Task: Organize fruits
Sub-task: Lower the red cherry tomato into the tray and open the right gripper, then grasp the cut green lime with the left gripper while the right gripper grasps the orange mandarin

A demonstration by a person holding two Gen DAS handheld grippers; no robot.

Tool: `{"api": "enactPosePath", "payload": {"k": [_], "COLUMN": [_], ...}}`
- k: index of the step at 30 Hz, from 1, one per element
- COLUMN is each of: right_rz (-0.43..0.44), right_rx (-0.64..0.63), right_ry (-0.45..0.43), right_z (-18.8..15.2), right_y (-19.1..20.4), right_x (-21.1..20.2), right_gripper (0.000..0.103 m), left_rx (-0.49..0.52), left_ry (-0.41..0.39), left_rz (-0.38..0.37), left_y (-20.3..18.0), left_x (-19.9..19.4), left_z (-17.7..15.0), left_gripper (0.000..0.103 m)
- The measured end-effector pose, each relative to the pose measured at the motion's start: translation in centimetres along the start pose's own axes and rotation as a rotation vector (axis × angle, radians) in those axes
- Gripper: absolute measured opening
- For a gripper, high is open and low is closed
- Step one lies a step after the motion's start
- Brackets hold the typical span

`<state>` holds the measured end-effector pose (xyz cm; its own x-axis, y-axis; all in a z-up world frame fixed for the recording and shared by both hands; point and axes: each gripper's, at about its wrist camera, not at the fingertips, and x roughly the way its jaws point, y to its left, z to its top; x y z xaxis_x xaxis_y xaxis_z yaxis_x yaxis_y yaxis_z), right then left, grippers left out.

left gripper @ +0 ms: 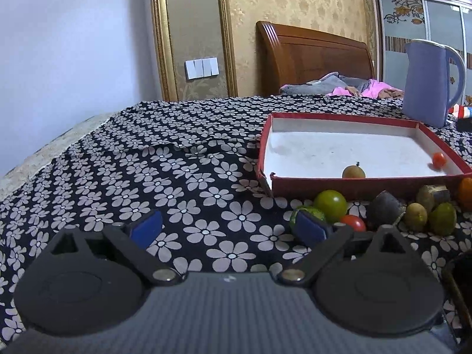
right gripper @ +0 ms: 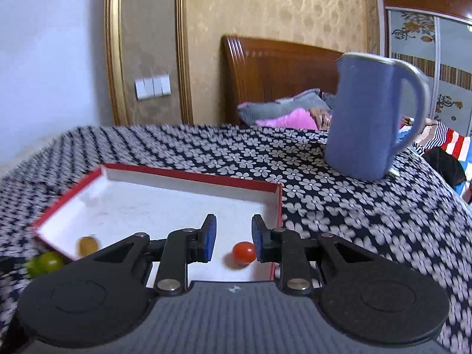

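A red-rimmed box (left gripper: 348,115) with a white floor sits on the flowered cloth. Inside it lie a brown round fruit (left gripper: 353,172) and a small red tomato (left gripper: 438,159). In front of the box is a row of several loose fruits: a green one (left gripper: 330,205), a red tomato (left gripper: 354,222), a dark one (left gripper: 383,209) and others. My left gripper (left gripper: 228,227) stands open over the cloth, left of that row, holding nothing. My right gripper (right gripper: 234,236) hangs over the box (right gripper: 191,174), open. The red tomato (right gripper: 244,252) lies on the floor just by its right pad, not pinched.
A tall blue jug (right gripper: 371,115) stands on the cloth behind and right of the box. The cloth-covered table drops off at the left. A bed with a wooden headboard (left gripper: 312,56) and clothes lies beyond. A dark object (left gripper: 460,289) sits at the right edge.
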<state>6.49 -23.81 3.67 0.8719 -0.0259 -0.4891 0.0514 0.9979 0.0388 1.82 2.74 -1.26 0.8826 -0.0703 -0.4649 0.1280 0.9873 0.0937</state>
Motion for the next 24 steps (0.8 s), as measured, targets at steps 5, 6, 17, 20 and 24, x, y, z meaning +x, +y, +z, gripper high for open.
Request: {"api": "enactPosePath", "payload": {"k": [5, 6, 17, 20, 24], "right_rz": [-0.005, -0.017, -0.01, -0.002, -0.006], "right_rx": [-0.015, -0.021, 0.035, 0.028, 0.008], "right_ry": [-0.058, -0.063, -0.04, -0.03, -0.017], "right_z": [-3.5, -4.1, -7.0, -7.3, -7.6], "right_y": [0.7, 0.9, 0.9, 1.2, 1.7], "right_x": [-4.1, -4.6, -4.6, -4.3, -4.0], "right_gripper": [0.063, 0.063, 0.063, 0.063, 0.063], "left_rx": [0.02, 0.031, 0.119, 0.102, 0.054], "left_ry": [0.001, 0.0, 0.029, 0.058, 0.109], "left_rz": [-0.035, -0.037, -0.098, -0.111, -0.175], "left_y": [-0.5, -0.7, -3.0, -2.9, -2.6], "left_x": [-0.3, -0.2, 0.7, 1.5, 2.6], "left_z": [0.4, 0.5, 0.7, 0.7, 0.7], "left_gripper": [0.098, 0.098, 0.088, 0.076, 0.059]}}
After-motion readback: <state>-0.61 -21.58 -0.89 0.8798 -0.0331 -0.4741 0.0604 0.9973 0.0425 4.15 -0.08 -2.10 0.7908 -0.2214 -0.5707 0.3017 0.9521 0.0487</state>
